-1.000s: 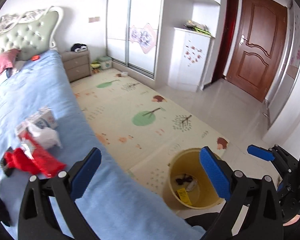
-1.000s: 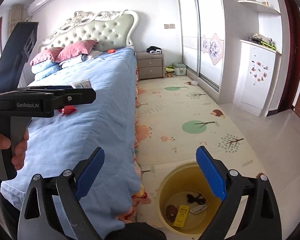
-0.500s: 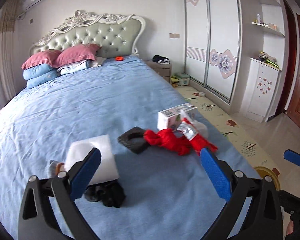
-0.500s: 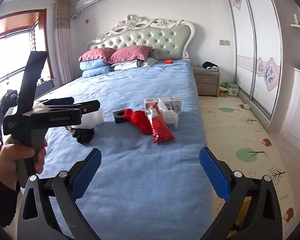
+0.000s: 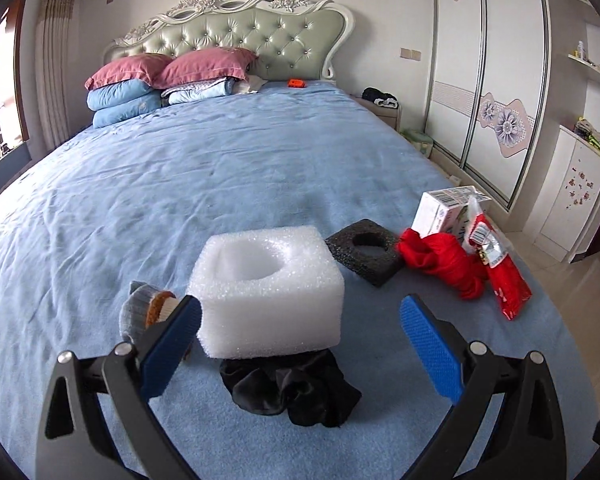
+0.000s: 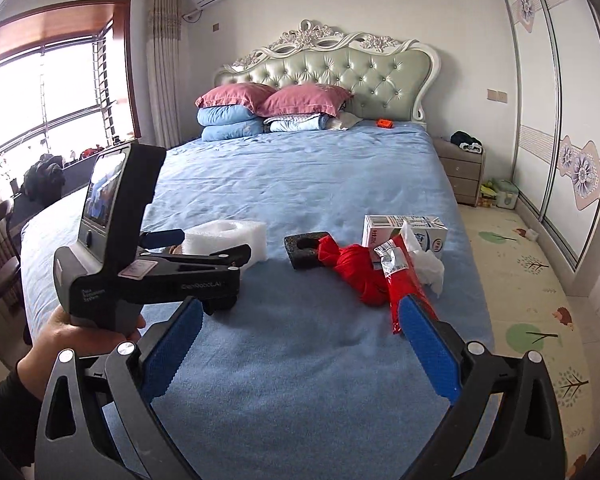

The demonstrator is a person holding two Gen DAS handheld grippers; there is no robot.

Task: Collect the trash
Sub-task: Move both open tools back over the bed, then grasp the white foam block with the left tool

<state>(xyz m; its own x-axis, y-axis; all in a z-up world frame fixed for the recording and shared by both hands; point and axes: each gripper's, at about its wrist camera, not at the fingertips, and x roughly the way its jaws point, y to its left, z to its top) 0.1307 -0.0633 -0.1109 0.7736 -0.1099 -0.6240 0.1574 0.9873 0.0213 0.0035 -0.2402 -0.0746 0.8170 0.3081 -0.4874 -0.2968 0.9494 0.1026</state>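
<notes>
- The left claw (image 5: pixel 300 344) is spread wide and empty, its blue pads flanking the white foam block (image 5: pixel 269 292) at lower centre of the left wrist view; the spread looks chosen to clear the block's width, which suggests this is the next piece of trash to take.
- The block sits on a black cloth (image 5: pixel 292 392) on the blue bed (image 5: pixel 220 168), with a small grey-and-orange item (image 5: pixel 144 310) just to its left, so a low grasp may catch the cloth.
- Right of the block lie a black foam ring (image 5: pixel 366 250), red mesh (image 5: pixel 440 258), a red wrapper (image 5: pixel 500 276) and a white carton (image 5: pixel 444 210), bunched together.
- The right claw (image 6: pixel 300 352) is also open and holds nothing, hovering at lower centre of its view, near the wrapper.
- No bin is in view.
</notes>
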